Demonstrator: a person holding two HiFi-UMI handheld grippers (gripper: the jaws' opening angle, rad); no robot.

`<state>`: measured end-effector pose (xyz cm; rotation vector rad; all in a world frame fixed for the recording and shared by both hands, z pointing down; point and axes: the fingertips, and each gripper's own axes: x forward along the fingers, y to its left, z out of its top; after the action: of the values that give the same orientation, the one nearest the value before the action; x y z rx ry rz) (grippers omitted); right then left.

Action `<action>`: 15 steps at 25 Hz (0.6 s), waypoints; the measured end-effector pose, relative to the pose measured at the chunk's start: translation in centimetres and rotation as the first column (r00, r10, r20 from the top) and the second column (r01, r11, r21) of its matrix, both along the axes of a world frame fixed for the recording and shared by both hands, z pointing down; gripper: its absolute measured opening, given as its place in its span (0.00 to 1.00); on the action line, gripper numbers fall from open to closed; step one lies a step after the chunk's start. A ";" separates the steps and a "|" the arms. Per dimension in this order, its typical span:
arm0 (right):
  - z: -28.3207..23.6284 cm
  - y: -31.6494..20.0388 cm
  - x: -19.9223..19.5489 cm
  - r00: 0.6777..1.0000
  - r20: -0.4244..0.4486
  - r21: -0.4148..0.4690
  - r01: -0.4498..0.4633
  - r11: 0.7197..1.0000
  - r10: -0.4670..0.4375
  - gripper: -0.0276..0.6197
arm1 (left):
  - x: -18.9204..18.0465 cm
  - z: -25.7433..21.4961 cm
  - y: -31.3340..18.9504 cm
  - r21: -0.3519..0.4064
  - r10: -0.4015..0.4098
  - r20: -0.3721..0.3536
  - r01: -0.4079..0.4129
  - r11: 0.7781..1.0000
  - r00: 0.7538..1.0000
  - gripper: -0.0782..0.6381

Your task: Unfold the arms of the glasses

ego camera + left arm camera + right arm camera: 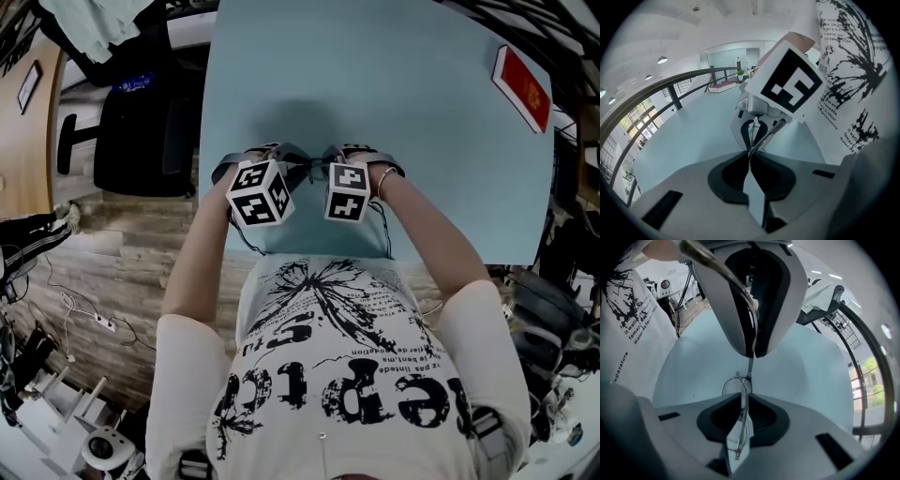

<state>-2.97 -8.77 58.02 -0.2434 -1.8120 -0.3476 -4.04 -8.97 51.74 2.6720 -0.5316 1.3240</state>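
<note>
The thin metal-framed glasses (735, 381) hang just above the light blue table (375, 84), between my two grippers, which face each other tip to tip. My right gripper (743, 397) is shut on the frame, and a wire rim and one arm run down between its pads. My left gripper (751, 153) is shut on a thin part of the glasses; in the right gripper view it (753, 352) pinches the frame from above. In the head view only the marker cubes (261, 192) (347, 190) show well, and the glasses are mostly hidden behind them.
A red flat box (521, 86) lies at the table's far right corner. A black office chair (141, 141) stands off the table's left side. Both grippers work near the table's front edge, close to the person's torso.
</note>
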 end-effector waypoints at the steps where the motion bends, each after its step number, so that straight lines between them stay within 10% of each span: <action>1: 0.2 -0.1 0.0 1.000 -0.007 0.004 0.004 1.000 -0.004 0.12 | 0.0 0.0 0.0 -0.006 0.000 0.004 0.000 1.000 1.000 0.15; 15: -4.5 -0.4 1.3 0.989 0.140 0.050 -0.046 0.998 0.038 0.09 | -0.2 0.4 -0.2 -0.088 -0.030 0.083 0.037 0.995 0.996 0.15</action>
<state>-1.70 -9.19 53.47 -0.1467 -1.9393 -0.3904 -4.24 -9.15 52.12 2.5357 -0.5111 1.4184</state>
